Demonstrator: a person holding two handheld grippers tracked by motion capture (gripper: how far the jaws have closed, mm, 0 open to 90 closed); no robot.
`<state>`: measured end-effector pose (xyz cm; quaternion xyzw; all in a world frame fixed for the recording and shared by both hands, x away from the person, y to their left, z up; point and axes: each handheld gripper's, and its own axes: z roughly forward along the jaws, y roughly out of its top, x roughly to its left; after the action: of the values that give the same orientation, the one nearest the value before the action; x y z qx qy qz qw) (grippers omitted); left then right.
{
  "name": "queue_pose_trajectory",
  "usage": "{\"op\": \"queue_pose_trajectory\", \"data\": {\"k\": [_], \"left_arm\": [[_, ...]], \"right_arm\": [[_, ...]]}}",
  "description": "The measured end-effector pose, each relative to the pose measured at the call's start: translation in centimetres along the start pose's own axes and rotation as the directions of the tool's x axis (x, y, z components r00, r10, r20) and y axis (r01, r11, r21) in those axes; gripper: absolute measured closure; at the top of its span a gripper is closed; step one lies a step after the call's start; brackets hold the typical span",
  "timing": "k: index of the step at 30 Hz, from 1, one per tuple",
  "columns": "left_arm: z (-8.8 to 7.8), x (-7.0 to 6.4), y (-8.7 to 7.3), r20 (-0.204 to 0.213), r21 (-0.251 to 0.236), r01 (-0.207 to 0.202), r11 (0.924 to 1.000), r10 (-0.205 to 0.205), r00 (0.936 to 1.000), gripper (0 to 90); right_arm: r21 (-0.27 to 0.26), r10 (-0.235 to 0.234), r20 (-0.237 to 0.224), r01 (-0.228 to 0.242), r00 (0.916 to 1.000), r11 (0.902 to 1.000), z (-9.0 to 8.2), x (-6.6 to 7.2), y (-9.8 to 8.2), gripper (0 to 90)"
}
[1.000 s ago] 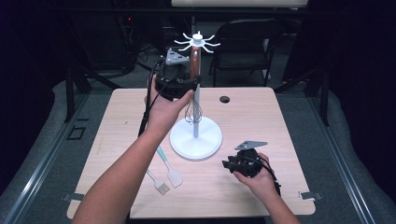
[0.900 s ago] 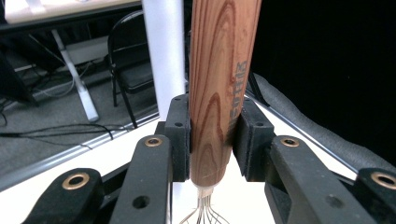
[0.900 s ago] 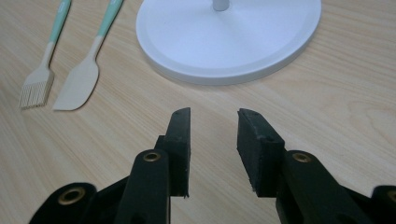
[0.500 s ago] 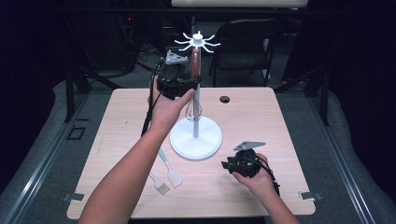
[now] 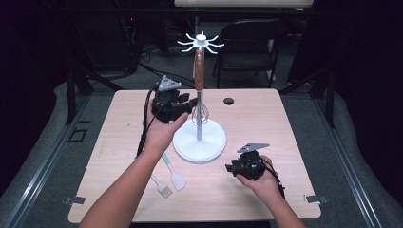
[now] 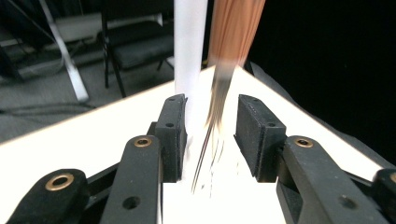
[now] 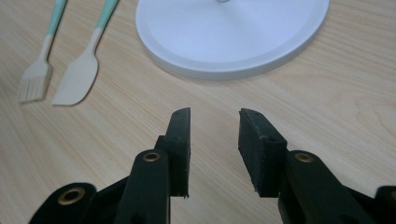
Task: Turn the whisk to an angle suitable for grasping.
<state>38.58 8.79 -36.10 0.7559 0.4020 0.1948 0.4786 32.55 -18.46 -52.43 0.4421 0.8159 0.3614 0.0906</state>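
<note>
- Left gripper (image 5: 189, 105) lower than a second ago: then level with the brown handle of the whisk (image 5: 199, 95), now down beside its wire head, just left of the white pole of the utensil stand (image 5: 199, 142); jaws just opened wider, wires between them
- Whisk hanging from the hooked crown at the top of the stand, handle up, wires low and near the round base; reads as freshly hung and let go, so the hanging step looks done and the next utensil due
- In the left gripper view, jaws apart; whisk (image 6: 219, 107) wires running down through the gap, nearer the right pad than the left, blurred, no pad pressing on them as far as can be told; pole just beyond the left pad
- Right gripper (image 5: 234, 167) resting on the near right of the table (image 5: 285, 142), unmoved since the earlier pictures; jaws apart and empty, pointed left toward the base
- Brush (image 7: 39, 74) and spatula (image 7: 79, 74) lying flat, near left of the base, side by side, untouched; likely next to hang
</note>
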Motion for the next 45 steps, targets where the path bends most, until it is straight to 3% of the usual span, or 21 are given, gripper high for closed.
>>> {"op": "queue_pose_trajectory", "data": {"k": [6,11,17,21,24,26,28,33,39,45], "left_arm": [[-0.7,2.0,-4.2,-0.022,0.056,0.048,0.9973,-0.047,0.9986,62.3],[-1.7,3.6,-7.7,-0.039,0.066,0.099,0.9929,-0.097,0.9946,61.4],[-2.7,5.3,-12.3,-0.062,0.052,0.203,0.9779,-0.199,0.978,60.8],[-3.2,6.0,-14.7,-0.104,0.045,0.231,0.9719,-0.225,0.9687,60.1],[-3.4,6.6,-15.4,-0.122,0.08,0.23,0.9699,-0.219,0.9679,59.7],[-3.9,7.0,-15.7,-0.125,0.062,0.246,0.9673,-0.237,0.9634,59.7],[-4.2,7.5,-15.9,-0.126,0.06,0.245,0.9677,-0.236,0.9636,59.6],[-4.8,8.1,-16.1,-0.127,0.042,0.262,0.9643,-0.255,0.9586,59.6],[-5.1,8.7,-16.4,-0.124,0.032,0.275,0.9608,-0.269,0.955,59.7],[-5.4,9.1,-16.4,-0.128,0.022,0.287,0.9577,-0.282,0.9508,59.7]], "right_arm": [[0.017,-0.024,-0.029,0.025,0.9993,0.9996,-0.3,0.1,1.0,63.7],[0.033,-0.027,-0.022,0.027,0.9994,0.9991,-0.3,0.2,2.0,63.0],[0.042,-0.042,-0.03,0.043,0.9987,0.9982,-1.0,0.5,3.8,71.4],[0.012,-0.075,-0.027,0.075,0.9968,0.9971,-1.7,0.9,5.5,77.8],[0.003,-0.112,-0.01,0.112,0.9937,0.9937,-2.2,1.3,6.9,82.2],[-0.006,-0.123,-0.012,0.123,0.9923,0.9924,-2.4,1.6,7.8,86.3],[-0.014,-0.132,-0.006,0.132,0.9912,0.9912,-2.8,1.9,8.6,89.4],[-0.055,-0.152,0.013,0.153,0.9883,0.9868,-3.4,2.3,10.6,90.0],[-0.144,-0.17,0.045,0.175,0.9843,0.9739,-4.7,2.7,12.9,90.0],[-0.23,-0.176,0.072,0.189,0.9817,0.9548,-5.7,3.0,14.8,90.0]]}}
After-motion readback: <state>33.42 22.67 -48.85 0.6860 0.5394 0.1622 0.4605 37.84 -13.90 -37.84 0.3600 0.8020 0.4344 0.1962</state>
